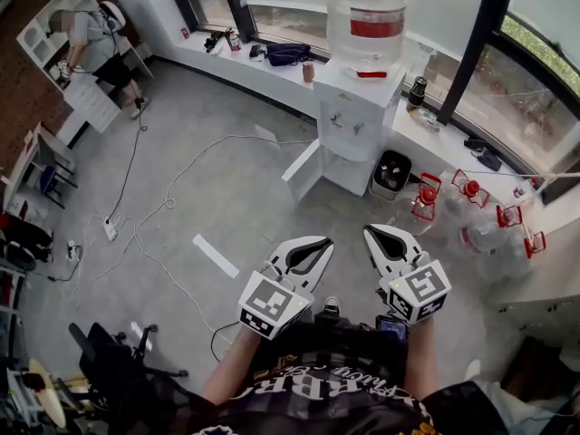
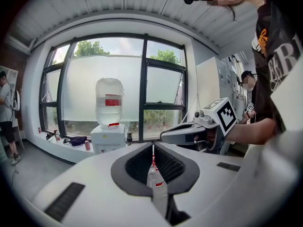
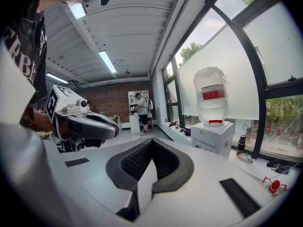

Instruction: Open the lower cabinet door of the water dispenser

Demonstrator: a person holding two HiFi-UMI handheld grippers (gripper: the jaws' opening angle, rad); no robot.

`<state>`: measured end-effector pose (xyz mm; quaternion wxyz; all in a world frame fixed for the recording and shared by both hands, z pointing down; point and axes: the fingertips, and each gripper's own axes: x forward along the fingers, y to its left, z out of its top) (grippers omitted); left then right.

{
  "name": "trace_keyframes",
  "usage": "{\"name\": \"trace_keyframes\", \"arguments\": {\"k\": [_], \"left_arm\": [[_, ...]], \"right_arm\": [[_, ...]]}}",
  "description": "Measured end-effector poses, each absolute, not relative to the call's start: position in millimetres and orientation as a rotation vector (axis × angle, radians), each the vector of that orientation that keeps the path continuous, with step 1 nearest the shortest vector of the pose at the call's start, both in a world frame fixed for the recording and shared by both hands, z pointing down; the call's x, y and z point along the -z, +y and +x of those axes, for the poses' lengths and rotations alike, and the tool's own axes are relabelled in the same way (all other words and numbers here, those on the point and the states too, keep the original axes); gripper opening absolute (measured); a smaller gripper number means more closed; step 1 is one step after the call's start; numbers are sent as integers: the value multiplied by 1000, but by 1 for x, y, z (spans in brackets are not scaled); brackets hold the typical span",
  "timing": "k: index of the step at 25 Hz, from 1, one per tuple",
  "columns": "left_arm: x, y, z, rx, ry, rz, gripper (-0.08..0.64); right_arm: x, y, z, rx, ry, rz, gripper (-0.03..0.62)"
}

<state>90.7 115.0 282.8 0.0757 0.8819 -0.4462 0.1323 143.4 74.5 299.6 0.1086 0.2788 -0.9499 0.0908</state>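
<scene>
Left gripper [image 1: 313, 246] and right gripper [image 1: 381, 236] clenched empty, near the body; far water dispenser [image 1: 355, 116] lower cabinet door [image 1: 303, 171] hangs open, task probably done.

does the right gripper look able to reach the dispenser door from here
Probably not yet: the right gripper is near the body, well short of the door. Only floor lies between, so nothing blocks it.

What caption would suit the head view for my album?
Left gripper and right gripper, both shut, held short of a water dispenser whose lower cabinet door stands open.
</scene>
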Motion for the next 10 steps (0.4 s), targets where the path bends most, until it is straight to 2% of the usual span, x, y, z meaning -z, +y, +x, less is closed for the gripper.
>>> {"name": "trace_keyframes", "arguments": {"k": [10], "left_arm": [[-289, 120, 82, -427, -1335, 2640, 20]], "right_arm": [[-302, 68, 140, -251, -2792, 841, 11]]}}
